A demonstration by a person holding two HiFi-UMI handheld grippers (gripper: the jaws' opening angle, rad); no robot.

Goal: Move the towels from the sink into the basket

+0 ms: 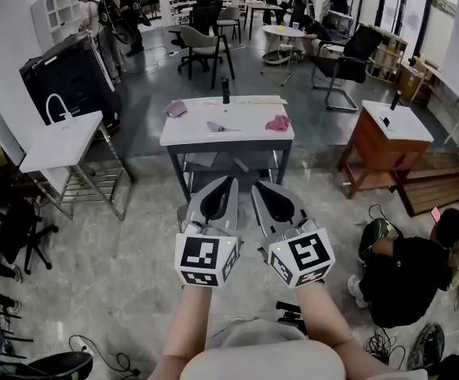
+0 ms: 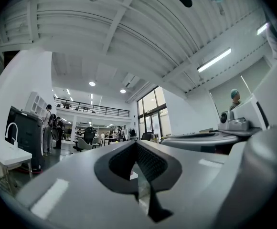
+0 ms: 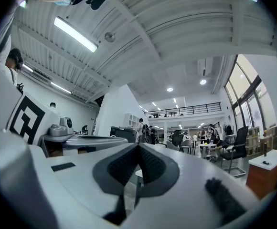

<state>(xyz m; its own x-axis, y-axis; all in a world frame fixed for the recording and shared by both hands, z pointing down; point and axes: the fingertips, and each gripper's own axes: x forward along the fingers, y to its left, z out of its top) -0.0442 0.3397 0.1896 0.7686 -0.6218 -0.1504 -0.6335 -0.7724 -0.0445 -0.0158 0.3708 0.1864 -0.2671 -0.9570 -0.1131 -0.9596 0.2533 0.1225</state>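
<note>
Both grippers are held side by side in front of me, well back from the furniture. My left gripper (image 1: pixel 230 183) (image 2: pixel 137 145) and my right gripper (image 1: pixel 258 187) (image 3: pixel 138 147) are each shut, with nothing between the jaws. They point toward a white table (image 1: pixel 237 137) a few steps ahead. On it lie a pink towel (image 1: pixel 278 123) at the right, a mauve towel (image 1: pixel 176 108) at the left and a small grey item (image 1: pixel 218 127) in the middle. A white stand with a curved faucet (image 1: pixel 55 105) is at the left. I see no basket.
A person in black (image 1: pixel 407 269) crouches on the floor at the right. A wooden cabinet with a white top (image 1: pixel 388 137) stands right of the table. Office chairs (image 1: pixel 202 47) and people fill the back. Chair bases and cables (image 1: pixel 24 244) crowd the left edge.
</note>
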